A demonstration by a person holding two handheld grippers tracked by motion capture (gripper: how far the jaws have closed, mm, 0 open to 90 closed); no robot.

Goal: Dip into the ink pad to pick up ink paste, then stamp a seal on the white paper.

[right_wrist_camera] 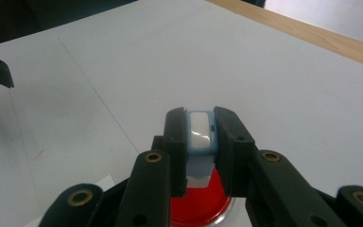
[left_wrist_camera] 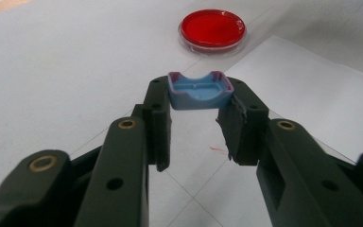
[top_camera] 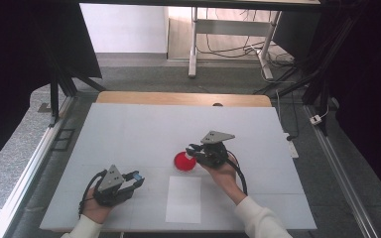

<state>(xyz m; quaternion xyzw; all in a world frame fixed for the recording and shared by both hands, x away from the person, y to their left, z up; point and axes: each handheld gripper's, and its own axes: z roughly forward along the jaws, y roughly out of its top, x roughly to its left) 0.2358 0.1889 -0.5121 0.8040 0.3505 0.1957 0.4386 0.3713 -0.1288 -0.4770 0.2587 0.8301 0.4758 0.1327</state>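
High view. The left tongs (top_camera: 138, 177), lower left of the frame, are clamped on a small blue cap (top_camera: 136, 175) and rest low over the white bench (top_camera: 129, 129). The right tongs (top_camera: 192, 148), at centre, grip a small white-and-blue piece (top_camera: 190, 154) just above a red round dish (top_camera: 184, 161). A white sheet of paper (top_camera: 184, 199) lies below the dish.

Left gripper view. The jaws pinch the blue cap (left_wrist_camera: 199, 91) by its two short ends, open side up; its rim carries red smears. The dish (left_wrist_camera: 212, 27) sits at upper centre, well apart, its clear rim touching the corner of the paper (left_wrist_camera: 312, 94).

Right gripper view. The jaws are closed on the white-and-blue piece (right_wrist_camera: 202, 131), held upright over the dish (right_wrist_camera: 196, 203) at the bottom of the frame; whether it touches the red surface cannot be told.

Handling. Cap and piece look light, stiff and smooth, so a flat-sided pinch seems safest. The dish appears shallow, light and apt to slide; its outer rim is the likely place to take hold.
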